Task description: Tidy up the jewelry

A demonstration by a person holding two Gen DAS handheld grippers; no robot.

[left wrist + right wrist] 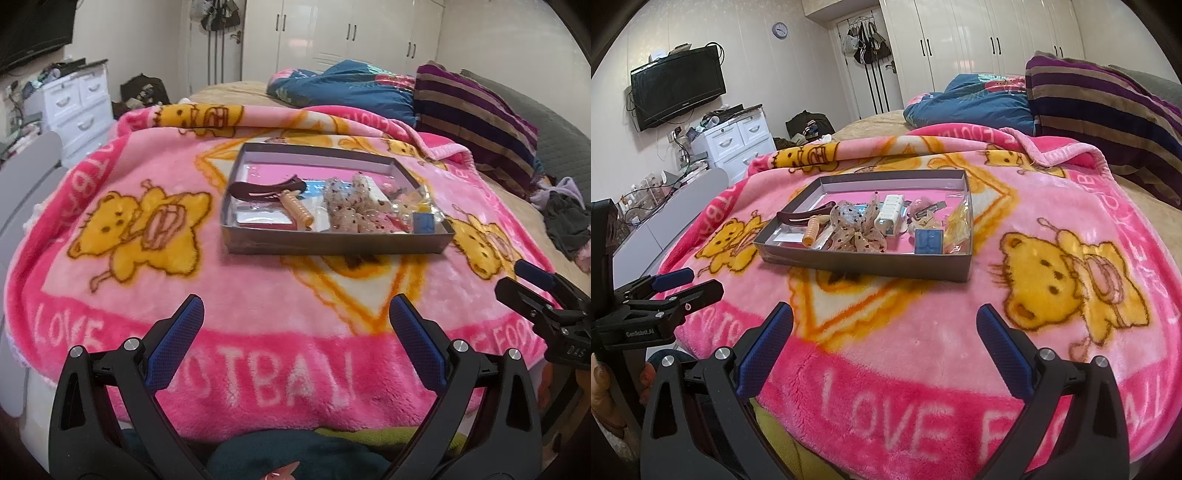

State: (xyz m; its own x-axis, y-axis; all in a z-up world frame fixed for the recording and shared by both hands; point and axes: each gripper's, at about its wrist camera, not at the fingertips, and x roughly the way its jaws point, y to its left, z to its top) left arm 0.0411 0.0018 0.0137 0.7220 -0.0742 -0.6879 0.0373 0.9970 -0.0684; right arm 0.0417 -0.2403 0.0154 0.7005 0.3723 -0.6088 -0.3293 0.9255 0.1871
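Note:
A shallow grey box [332, 242] [864, 264] sits on a pink bear-print blanket [140, 295] [997, 325]. It holds a dark red hair clip [266, 186] [801, 218], a tan ribbed clip [299, 210] [811, 230], a sheer spotted bow [351, 210] [857, 229], a white case [892, 214], a small blue box [424, 221] [928, 240] and yellow items [955, 225]. My left gripper [295, 325] is open and empty, short of the box. My right gripper [884, 328] is open and empty, short of the box. Each shows at the other view's edge.
Folded blue bedding [347, 86] [979, 99] and a purple striped blanket [476, 110] [1108, 107] lie behind the box. A white drawer unit [74, 107] [735, 144] and a wall TV [677, 86] stand left. Dark clothes [565, 221] lie at right.

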